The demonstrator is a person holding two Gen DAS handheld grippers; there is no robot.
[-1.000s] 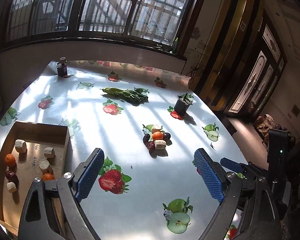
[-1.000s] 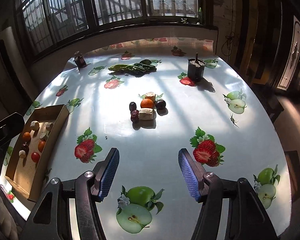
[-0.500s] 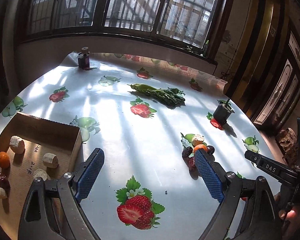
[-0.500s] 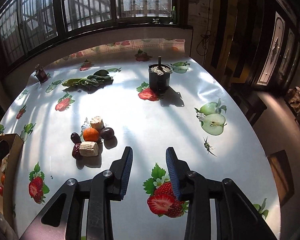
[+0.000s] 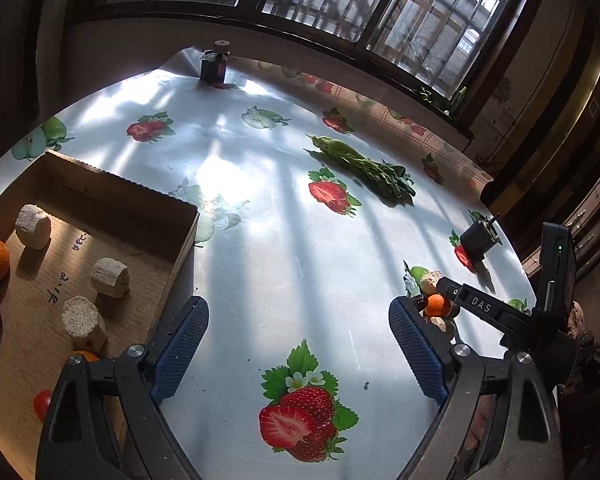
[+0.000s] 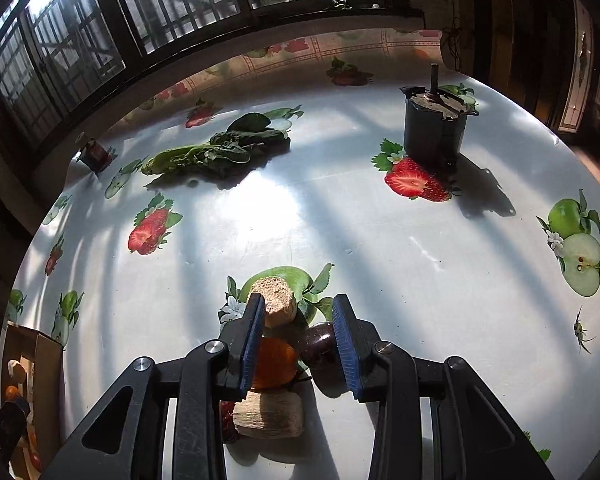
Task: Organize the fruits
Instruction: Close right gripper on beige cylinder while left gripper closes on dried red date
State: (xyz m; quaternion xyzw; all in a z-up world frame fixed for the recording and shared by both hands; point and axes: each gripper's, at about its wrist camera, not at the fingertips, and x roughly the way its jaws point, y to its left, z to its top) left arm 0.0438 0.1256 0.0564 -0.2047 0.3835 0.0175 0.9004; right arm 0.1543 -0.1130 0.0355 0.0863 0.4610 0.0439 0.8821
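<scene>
I have the right gripper [image 6: 299, 332] low over the small cluster of fruit on the glossy fruit-print tablecloth [image 6: 340, 216], its blue-padded jaws set at a narrow gap and holding nothing. Between them sit the round orange mandarin [image 6: 274, 362] and the dark purple plum [image 6: 318, 345], side by side, so a straight close would likely pinch both or squeeze one out. To do this well I judge I should shift slightly left, centre on the mandarin alone, keep the pads level with its widest part and close gently, since it is round and may roll. The upright beige cork-like cylinder [image 6: 277, 300] stands just beyond the left pad, and a second beige cylinder lying on its side [image 6: 269, 416] is beneath the gripper body, nearer me, beside a dark red date [image 6: 227, 420]. The left gripper [image 5: 298, 346] hangs wide apart and empty over bare cloth, just beside the open brown cardboard box [image 5: 148, 200] where sorted pieces already lie.
</scene>
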